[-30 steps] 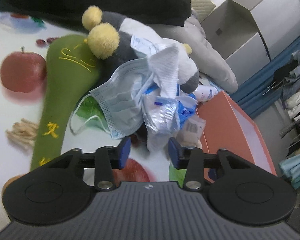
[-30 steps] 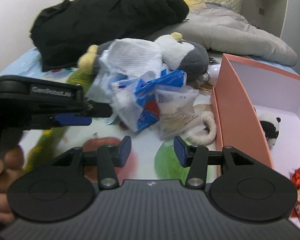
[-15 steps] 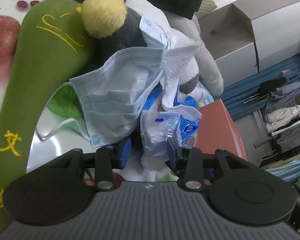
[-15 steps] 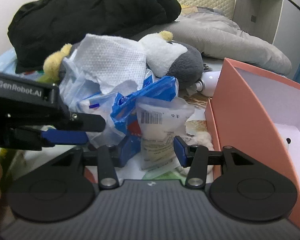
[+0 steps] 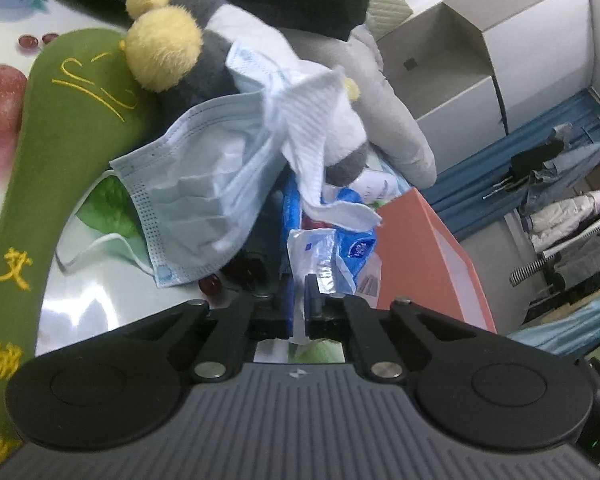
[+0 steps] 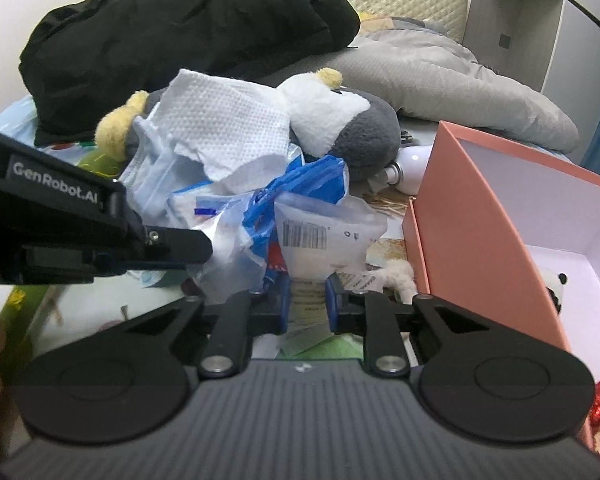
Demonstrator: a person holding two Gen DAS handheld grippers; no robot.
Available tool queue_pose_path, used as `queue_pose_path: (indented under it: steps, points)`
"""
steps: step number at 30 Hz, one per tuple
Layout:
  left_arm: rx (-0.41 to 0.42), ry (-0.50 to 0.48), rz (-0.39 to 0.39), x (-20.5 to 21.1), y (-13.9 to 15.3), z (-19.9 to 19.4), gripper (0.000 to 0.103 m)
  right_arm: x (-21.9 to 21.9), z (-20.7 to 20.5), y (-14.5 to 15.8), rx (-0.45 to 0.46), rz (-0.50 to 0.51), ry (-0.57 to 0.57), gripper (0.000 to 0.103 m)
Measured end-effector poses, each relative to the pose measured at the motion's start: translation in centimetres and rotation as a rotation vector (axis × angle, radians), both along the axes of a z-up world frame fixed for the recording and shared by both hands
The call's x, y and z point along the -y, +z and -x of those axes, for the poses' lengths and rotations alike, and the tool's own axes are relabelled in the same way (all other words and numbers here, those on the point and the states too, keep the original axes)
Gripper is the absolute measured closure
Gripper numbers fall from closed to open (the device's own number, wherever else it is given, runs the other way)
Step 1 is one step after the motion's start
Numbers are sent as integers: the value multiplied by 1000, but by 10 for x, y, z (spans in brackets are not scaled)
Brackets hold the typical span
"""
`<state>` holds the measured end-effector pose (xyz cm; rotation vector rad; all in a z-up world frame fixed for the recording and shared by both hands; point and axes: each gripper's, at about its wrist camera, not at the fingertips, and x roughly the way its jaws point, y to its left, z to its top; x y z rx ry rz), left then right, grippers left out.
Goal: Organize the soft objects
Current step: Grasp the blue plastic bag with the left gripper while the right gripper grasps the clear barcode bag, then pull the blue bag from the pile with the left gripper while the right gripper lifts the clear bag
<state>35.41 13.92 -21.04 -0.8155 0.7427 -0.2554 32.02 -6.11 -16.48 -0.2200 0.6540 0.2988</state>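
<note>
A pile of soft things lies on a fruit-print table: a grey and white plush (image 5: 204, 60) (image 6: 340, 120), a blue face mask (image 5: 196, 200), a white tissue (image 6: 228, 124) and several plastic packets. My left gripper (image 5: 297, 304) is shut on a clear plastic packet (image 5: 314, 248) at the pile's front; it shows from the side in the right wrist view (image 6: 204, 246). My right gripper (image 6: 307, 304) is shut on a white barcoded packet (image 6: 324, 236). A pink box (image 6: 460, 216) (image 5: 420, 248) stands to the right, holding a small panda toy (image 6: 554, 284).
A long green plush cushion (image 5: 48, 160) lies left of the pile. A black jacket (image 6: 172, 36) and a grey pillow (image 6: 460, 80) lie behind it. A white bottle (image 6: 414, 164) lies by the box. A grey cabinet (image 5: 480, 64) stands beyond.
Both grippers moved forward into the pile and went from open to shut, the left on the clear packet, the right on the barcoded packet.
</note>
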Motion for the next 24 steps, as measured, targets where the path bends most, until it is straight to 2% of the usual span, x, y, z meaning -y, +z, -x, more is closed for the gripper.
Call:
queue_pose_path:
  steps: [7,19,24]
  points:
    - [-1,9,-26,5,16,42,98,8,33,15,-13,-21,23,82]
    - [-77,62,-48,11,24,135,99,24,97,30,-27,-8,68,82]
    - [-89,63,-117,19,32,168,98,34,122,28,-66,-8,75,82]
